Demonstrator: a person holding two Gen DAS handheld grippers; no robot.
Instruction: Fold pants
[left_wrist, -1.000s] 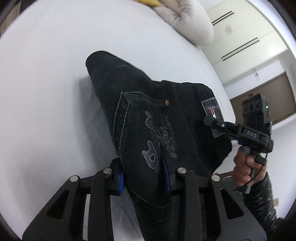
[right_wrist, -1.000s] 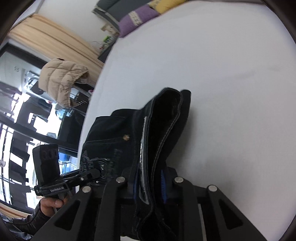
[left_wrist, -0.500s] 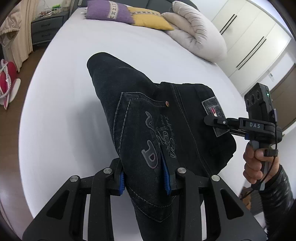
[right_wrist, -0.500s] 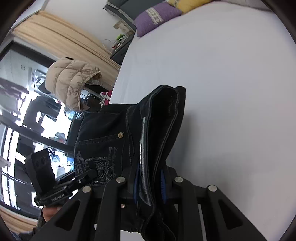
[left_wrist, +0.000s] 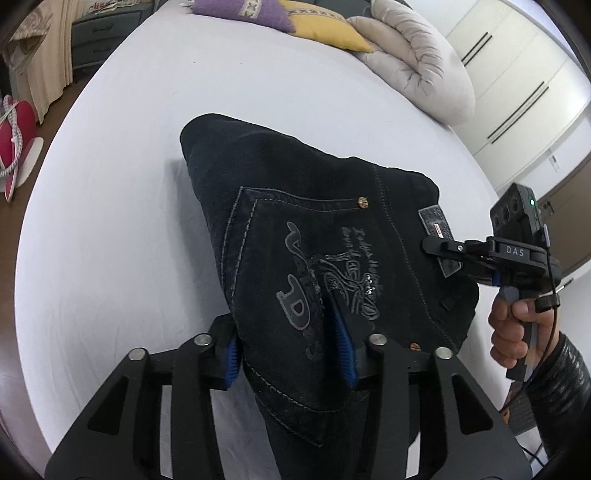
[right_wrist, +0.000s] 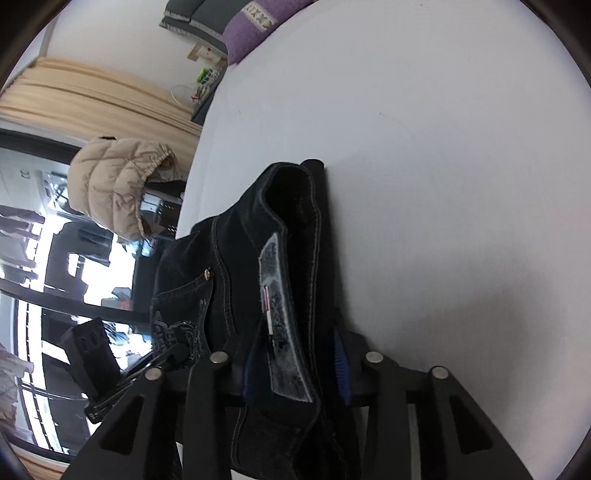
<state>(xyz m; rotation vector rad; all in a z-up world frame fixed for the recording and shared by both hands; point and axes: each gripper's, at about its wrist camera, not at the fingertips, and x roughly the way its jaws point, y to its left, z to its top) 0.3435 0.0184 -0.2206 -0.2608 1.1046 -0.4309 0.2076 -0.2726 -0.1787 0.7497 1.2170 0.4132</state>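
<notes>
Right now the pants (left_wrist: 325, 258) lie folded on the bed (left_wrist: 110, 221), near its right edge, seat pocket up. Left gripper (left_wrist: 290, 350) & right gripper (right_wrist: 295, 369) have both just been opening, denim between the blue pads w/ slack showing, so both look released. Risk, imo: pulling back w/ cloth snagged on a pad drags the fold open or toward the edge.
</notes>
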